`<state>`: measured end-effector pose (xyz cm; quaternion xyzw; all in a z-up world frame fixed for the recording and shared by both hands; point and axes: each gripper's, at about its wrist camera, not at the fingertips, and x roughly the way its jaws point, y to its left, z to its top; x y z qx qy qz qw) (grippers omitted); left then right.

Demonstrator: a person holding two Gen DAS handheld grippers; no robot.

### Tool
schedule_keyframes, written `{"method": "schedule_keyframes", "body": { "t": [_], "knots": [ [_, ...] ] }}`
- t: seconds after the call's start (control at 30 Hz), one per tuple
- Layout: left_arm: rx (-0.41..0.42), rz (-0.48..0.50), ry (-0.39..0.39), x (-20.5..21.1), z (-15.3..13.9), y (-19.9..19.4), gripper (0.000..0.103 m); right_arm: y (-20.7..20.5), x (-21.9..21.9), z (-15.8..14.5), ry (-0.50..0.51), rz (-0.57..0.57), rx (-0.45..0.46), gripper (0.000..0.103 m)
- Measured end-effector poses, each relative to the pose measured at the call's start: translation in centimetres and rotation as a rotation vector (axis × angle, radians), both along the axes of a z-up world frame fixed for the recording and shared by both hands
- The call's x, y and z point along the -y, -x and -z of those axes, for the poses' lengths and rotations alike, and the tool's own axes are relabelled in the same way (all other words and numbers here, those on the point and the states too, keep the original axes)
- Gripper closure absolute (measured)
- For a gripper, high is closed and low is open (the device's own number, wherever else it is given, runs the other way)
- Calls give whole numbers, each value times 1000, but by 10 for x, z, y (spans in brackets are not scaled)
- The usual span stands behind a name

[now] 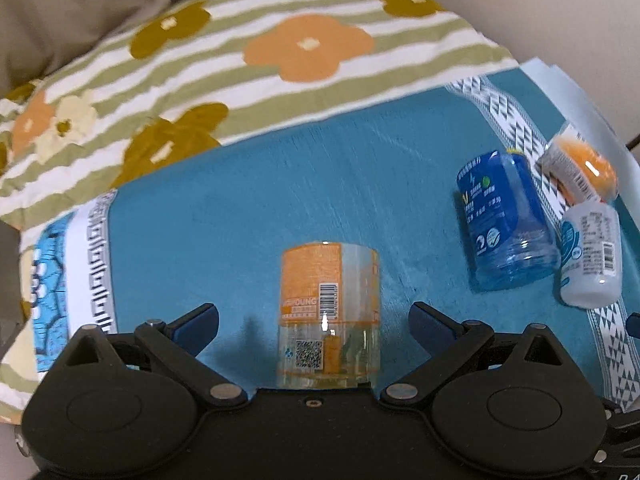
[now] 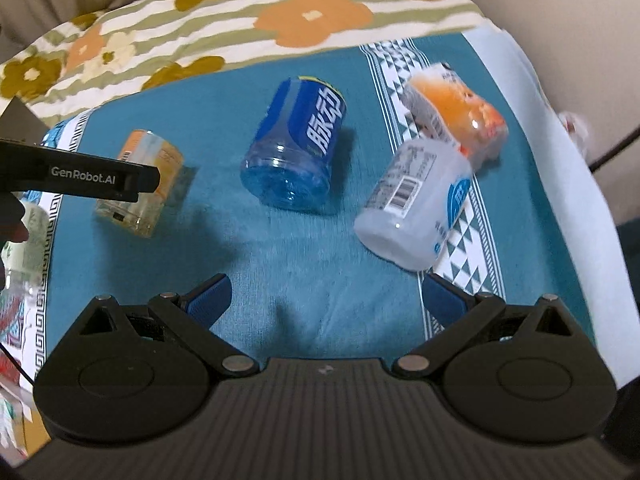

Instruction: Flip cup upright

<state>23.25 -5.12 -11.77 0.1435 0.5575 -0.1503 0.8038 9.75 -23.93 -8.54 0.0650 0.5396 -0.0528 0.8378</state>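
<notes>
Two tools spread wide, grasping nothing: left tool (image 1: pixel 314 320) straddles orange-label cup (image 1: pixel 329 312) bottom centre; right tool (image 2: pixel 326 296) view alone shows blue cup (image 2: pixel 296 148) label text.

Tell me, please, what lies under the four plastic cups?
A teal cloth with white patterned bands lies under the orange-label cup, blue cup, white cup and orange cup. What supports the cloth is covered.

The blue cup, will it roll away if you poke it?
Probably. The blue cup lies on its round side on the cloth, so a sideways nudge could roll it. It looks like thin clear plastic and empty, so likely light. The shiny wall may slip between fingers.
</notes>
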Motion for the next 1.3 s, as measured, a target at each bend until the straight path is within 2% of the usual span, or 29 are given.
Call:
{"method": "schedule_keyframes", "body": {
  "t": [0.17, 0.23, 0.3, 0.57, 0.9, 1.3],
  "knots": [
    [-54, 26, -10, 1, 15, -8, 12, -2, 1, 6, -20, 55, -14, 0],
    [-65, 34, -11, 1, 18, -10, 20, -4, 1, 7, -24, 68, -16, 0],
    [-80, 39, -8, 1, 20, -12, 39, -5, 2, 8, -26, 76, -18, 0],
    [-66, 23, 12, 2, 15, -10, 40, -3, 6, 5, -23, 91, -18, 0],
    [5, -32, 38, 9, -19, 12, 40, 9, 14, -12, -27, 45, 15, 0],
    [119, -232, 63, 21, -69, 81, 40, 29, 42, -45, -48, -123, 86, 0]
  ]
}}
